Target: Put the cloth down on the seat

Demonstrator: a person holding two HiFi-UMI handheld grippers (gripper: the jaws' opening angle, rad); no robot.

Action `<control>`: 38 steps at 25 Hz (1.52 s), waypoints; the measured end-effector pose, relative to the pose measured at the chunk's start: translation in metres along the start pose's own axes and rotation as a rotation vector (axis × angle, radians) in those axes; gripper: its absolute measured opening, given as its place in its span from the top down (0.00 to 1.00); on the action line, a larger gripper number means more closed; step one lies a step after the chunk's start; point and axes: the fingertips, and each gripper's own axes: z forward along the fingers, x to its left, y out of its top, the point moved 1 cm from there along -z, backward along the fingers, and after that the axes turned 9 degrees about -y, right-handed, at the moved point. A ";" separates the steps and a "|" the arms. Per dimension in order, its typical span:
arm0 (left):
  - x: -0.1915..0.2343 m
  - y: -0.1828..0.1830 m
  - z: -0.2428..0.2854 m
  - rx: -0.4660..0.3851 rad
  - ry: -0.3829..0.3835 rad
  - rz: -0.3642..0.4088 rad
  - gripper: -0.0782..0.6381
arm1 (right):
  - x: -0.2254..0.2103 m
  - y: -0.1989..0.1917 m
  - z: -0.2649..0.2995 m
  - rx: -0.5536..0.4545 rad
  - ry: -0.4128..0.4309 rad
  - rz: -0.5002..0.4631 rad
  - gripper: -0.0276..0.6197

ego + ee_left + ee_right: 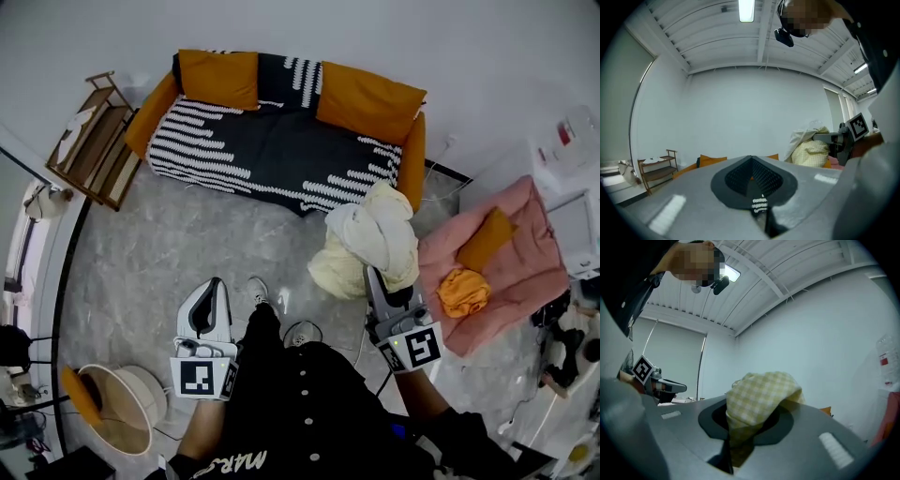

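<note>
A bundled pale yellow checked cloth [370,239] hangs above the grey floor just in front of the sofa's right end. My right gripper [373,274] is shut on it, and the fabric hides the fingertips. In the right gripper view the cloth [759,394] bulges up out of the jaws. The sofa [281,141] has orange cushions and a black-and-white striped throw over its seat. My left gripper [214,284] is lower left, over the floor, shut with nothing in it. The left gripper view shows the closed tips [750,161] pointing at the sofa, with the cloth [811,150] off to the right.
A wooden shelf rack [94,141] stands left of the sofa. A pink mat [525,244] with an orange cushion and a crumpled orange cloth [464,292] lies on the right. A round basket [117,408] sits at lower left. Cables run along the floor by the sofa's right end.
</note>
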 end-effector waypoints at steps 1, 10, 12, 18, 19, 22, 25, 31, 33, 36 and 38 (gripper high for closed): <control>0.002 -0.003 0.004 0.014 0.004 -0.008 0.89 | -0.001 -0.001 0.003 0.001 0.001 -0.001 0.81; 0.028 0.003 0.053 -0.014 -0.022 -0.007 0.89 | -0.018 0.007 0.052 -0.021 -0.017 -0.010 0.81; 0.037 0.010 0.066 -0.027 -0.023 0.000 0.89 | -0.023 0.009 0.067 -0.023 -0.021 -0.008 0.81; 0.063 0.022 0.098 -0.046 -0.035 -0.001 0.89 | -0.030 0.015 0.106 -0.033 -0.026 0.021 0.81; 0.067 0.023 0.104 -0.045 -0.039 -0.001 0.89 | -0.030 0.016 0.112 -0.033 -0.027 0.019 0.81; 0.082 0.030 0.119 -0.056 -0.052 -0.007 0.89 | -0.029 0.019 0.132 -0.034 -0.035 0.013 0.81; 0.098 0.034 0.133 -0.064 -0.063 -0.003 0.89 | -0.029 0.018 0.148 -0.034 -0.041 0.012 0.81; 0.125 0.039 0.157 -0.074 -0.086 0.003 0.89 | -0.024 0.020 0.183 -0.031 -0.046 0.002 0.81; 0.136 0.040 0.161 -0.077 -0.088 0.002 0.89 | -0.020 0.020 0.195 -0.032 -0.045 -0.002 0.81; 0.157 0.039 0.164 -0.076 -0.074 -0.007 0.89 | -0.014 0.021 0.214 -0.035 -0.043 -0.006 0.81; 0.172 0.039 0.167 -0.076 -0.068 -0.007 0.89 | -0.009 0.023 0.227 -0.040 -0.040 -0.012 0.81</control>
